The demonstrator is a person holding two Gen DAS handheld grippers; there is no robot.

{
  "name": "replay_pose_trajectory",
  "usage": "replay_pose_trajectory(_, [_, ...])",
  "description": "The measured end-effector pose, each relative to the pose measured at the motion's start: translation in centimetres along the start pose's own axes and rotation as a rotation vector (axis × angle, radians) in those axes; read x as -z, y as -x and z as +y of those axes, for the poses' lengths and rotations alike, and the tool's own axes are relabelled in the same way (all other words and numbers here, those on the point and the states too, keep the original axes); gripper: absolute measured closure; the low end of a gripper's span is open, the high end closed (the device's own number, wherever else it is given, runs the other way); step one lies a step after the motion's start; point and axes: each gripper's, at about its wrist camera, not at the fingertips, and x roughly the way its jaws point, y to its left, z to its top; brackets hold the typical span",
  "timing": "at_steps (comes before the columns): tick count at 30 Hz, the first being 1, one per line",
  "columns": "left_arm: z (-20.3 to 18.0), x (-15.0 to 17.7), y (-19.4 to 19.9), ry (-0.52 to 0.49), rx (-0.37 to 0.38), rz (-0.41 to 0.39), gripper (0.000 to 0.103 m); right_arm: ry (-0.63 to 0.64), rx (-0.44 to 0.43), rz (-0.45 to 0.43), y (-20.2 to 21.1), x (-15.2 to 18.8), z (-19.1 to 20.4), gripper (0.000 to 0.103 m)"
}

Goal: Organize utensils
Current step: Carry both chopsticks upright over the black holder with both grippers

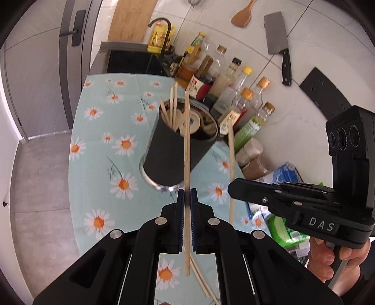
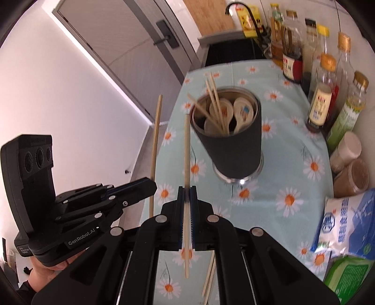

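A black utensil cup [image 1: 173, 152] with a metal base stands on the daisy tablecloth [image 1: 98, 140] and holds several chopsticks and white spoons. My left gripper [image 1: 187, 194] is shut on one wooden chopstick [image 1: 186, 140], its tip over the cup's rim. My right gripper [image 2: 186, 193] is shut on another chopstick [image 2: 186, 150], just left of the cup [image 2: 232, 145]. The right gripper [image 1: 236, 187] also shows at the right of the left wrist view with its chopstick [image 1: 231, 169]. The left gripper [image 2: 150, 185] and its chopstick [image 2: 155, 140] show in the right wrist view. Two loose chopsticks [image 1: 201, 279] lie on the cloth.
A row of sauce bottles [image 1: 229, 93] and spice jars [image 2: 346, 162] lines the wall behind the cup. Blue-white and green packets [image 2: 346, 230] lie at the right. A cleaver [image 1: 279, 44] and wooden spatula [image 1: 243, 16] hang on the tiled wall. A sink with black faucet [image 1: 161, 25] is beyond the cloth.
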Motion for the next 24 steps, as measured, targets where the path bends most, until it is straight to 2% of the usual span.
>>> replay_pose_trajectory(10, [-0.2, -4.4, 1.4, 0.039, 0.030, -0.235, 0.099, 0.047, -0.039, -0.245, 2.7, -4.5, -1.3, 0.097])
replay_pose_trajectory(15, [-0.6, -6.4, 1.5, 0.034, 0.065, -0.291, 0.099, 0.065, -0.075, -0.340, 3.3, -6.1, -1.8, 0.097])
replay_pose_trajectory(21, [-1.9, -8.4, 1.8, -0.051, 0.063, -0.396, 0.099, 0.058, -0.091, -0.417, 3.5, -8.3, -3.4, 0.097])
replay_pose_trajectory(24, [-2.1, -9.0, 1.4, -0.070, 0.080, -0.409, 0.099, 0.039, -0.102, -0.472, 4.0, -9.1, -4.1, 0.097])
